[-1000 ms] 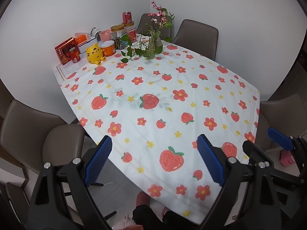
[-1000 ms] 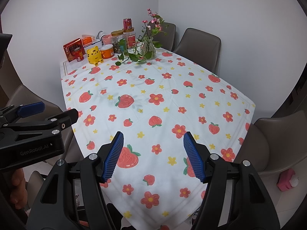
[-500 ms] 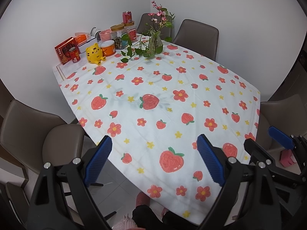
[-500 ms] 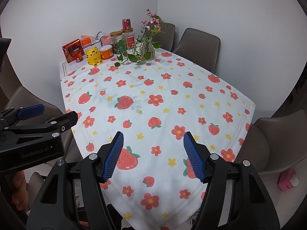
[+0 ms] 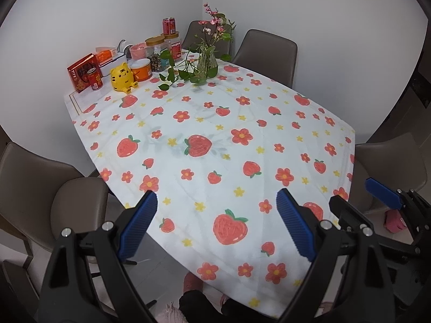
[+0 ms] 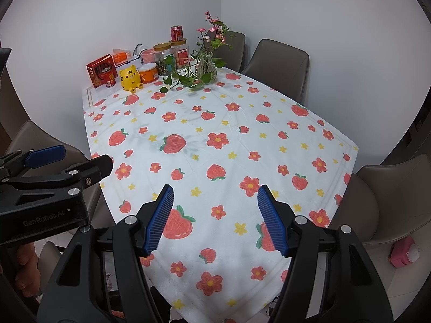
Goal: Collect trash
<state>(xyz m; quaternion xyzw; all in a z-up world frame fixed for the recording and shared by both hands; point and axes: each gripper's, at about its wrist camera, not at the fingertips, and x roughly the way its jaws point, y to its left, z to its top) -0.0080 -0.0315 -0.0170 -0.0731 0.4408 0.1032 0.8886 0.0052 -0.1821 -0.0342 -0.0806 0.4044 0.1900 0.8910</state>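
Both the left tongs [image 5: 216,222] and right tongs [image 6: 215,219] hang spread and empty over the near tabletop [image 5: 269,145], while no trash shows, only far-left clutter like the can [image 5: 169,25], risking a mistaken grab.

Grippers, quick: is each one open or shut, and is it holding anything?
Left gripper: open, holding nothing, above the near end of the table.
Right gripper: open, holding nothing, also above the near end of the table.
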